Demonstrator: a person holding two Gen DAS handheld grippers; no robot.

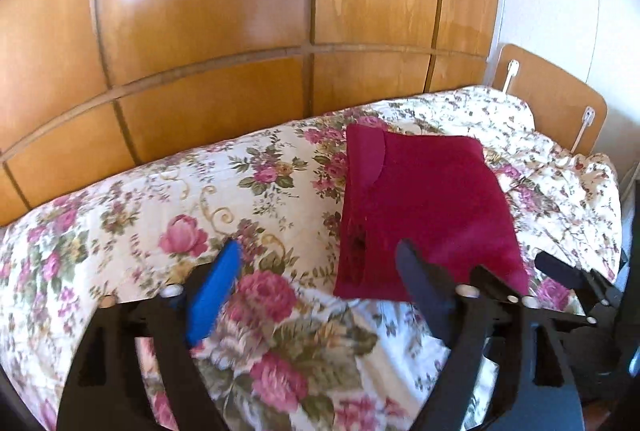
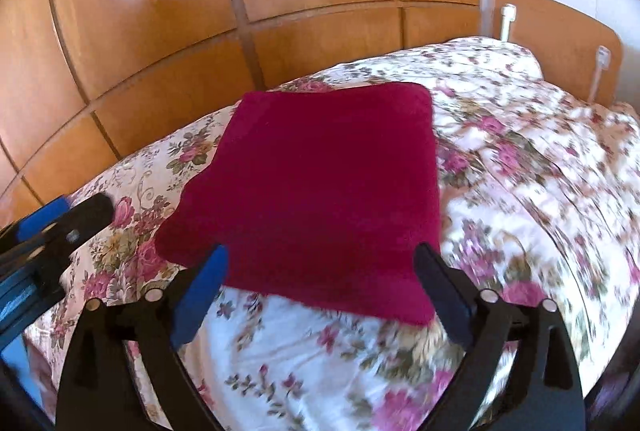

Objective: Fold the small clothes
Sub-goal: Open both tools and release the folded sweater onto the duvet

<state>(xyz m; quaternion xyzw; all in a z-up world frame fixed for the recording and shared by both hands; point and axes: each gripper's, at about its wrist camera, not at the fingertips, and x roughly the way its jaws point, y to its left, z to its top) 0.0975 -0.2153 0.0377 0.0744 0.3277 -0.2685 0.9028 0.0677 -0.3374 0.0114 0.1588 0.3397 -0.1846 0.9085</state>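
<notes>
Garment (image 2: 320,191) — dark red, folded to a rough rectangle — lies flat on the floral bedspread (image 2: 520,171), near the wardrobe (image 2: 160,31) side. Left gripper (image 1: 320,279): jaws spread wide, nothing between them, just off the cloth's near-left corner. Right gripper (image 2: 320,291): likewise wide, empty, straddling the near edge. Cloth looks light, soft, limp — likely to sag and unfold if lifted at one point. Best hold: pinch both near corners through all layers.
</notes>
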